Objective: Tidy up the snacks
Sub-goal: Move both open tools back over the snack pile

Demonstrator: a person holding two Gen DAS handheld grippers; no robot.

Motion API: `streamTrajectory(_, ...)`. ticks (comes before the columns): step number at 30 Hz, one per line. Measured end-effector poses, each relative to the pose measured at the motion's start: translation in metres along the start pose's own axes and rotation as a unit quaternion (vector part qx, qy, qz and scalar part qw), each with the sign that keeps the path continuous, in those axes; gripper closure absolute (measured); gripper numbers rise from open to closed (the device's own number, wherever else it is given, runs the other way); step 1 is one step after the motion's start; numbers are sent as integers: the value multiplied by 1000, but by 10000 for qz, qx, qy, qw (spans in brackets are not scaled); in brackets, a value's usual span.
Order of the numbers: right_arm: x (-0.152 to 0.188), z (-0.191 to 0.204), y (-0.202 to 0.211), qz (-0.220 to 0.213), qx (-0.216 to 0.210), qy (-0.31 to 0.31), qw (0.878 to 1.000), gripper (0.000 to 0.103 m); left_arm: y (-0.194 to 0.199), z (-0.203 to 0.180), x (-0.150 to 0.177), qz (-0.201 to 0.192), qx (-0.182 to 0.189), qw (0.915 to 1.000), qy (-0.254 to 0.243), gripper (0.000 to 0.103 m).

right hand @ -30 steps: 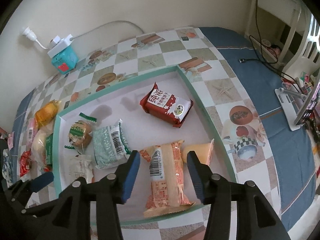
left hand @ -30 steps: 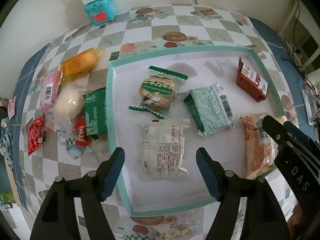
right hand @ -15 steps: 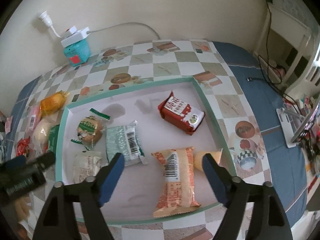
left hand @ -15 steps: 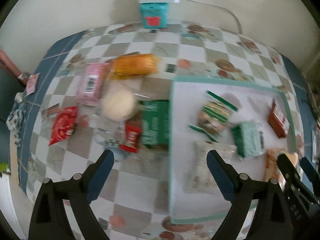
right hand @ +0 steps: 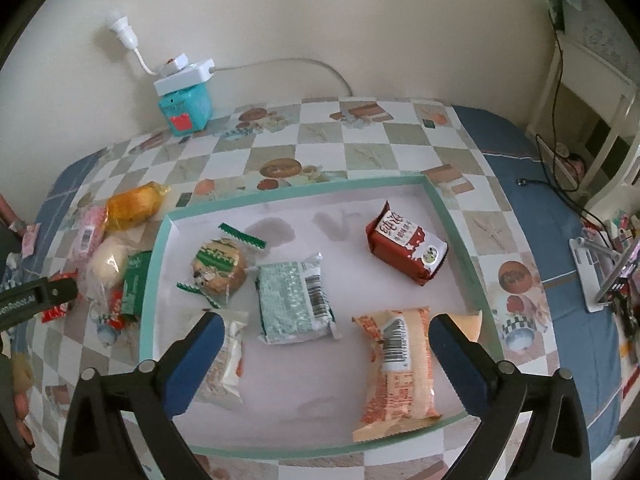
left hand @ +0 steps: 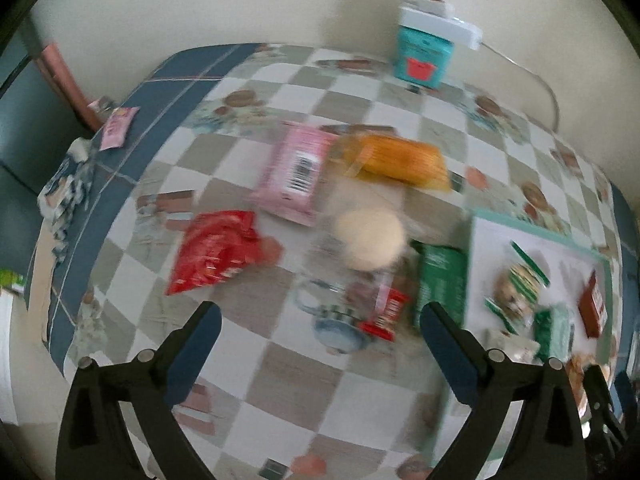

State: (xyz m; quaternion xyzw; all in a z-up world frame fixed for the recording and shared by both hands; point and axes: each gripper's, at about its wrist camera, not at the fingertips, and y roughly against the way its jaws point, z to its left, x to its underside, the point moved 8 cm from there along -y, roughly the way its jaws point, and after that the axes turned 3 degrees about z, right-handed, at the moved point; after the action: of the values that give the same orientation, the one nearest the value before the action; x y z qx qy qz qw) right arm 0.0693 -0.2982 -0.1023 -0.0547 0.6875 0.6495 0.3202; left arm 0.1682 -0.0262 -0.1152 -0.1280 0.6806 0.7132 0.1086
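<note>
My left gripper (left hand: 320,334) is open and empty above loose snacks on the checkered cloth: a red bag (left hand: 212,252), a pink pack (left hand: 296,170), an orange pack (left hand: 400,160), a round bun (left hand: 370,236), a green pack (left hand: 440,280) and a small red pack (left hand: 386,314). My right gripper (right hand: 324,338) is open and empty over the teal-rimmed white tray (right hand: 154,276), which holds a cookie (right hand: 218,266), a silver-green pack (right hand: 294,302), a red pack (right hand: 408,254), an orange pack (right hand: 402,364) and a white pack (right hand: 228,356). The left gripper also shows in the right wrist view (right hand: 64,292).
A teal box with a white power strip (right hand: 184,100) stands against the back wall. A phone stand (right hand: 604,268) sits on the blue cloth at right. A small pink packet (left hand: 116,130) lies at the table's left edge. The left wrist view is motion-blurred.
My left gripper swung left from over the tray to over the loose snacks and opened wider. My right gripper opened wider and rose a little above the tray.
</note>
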Motion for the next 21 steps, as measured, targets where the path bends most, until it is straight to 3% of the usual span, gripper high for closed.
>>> streamTrajectory(9, -5, 45, 3, -96, -535, 24, 9985, 0, 11, 76, -25, -387, -178, 9972, 611, 3)
streamTrajectory(14, -7, 91, 2, -110, -834, 251, 9961, 0, 9, 114, -36, -457, 10, 9937, 1027, 3)
streamTrajectory(21, -10, 150, -11, 71, -926, 685, 9933, 0, -11, 158, -40, -338, 323, 9846, 1683, 3)
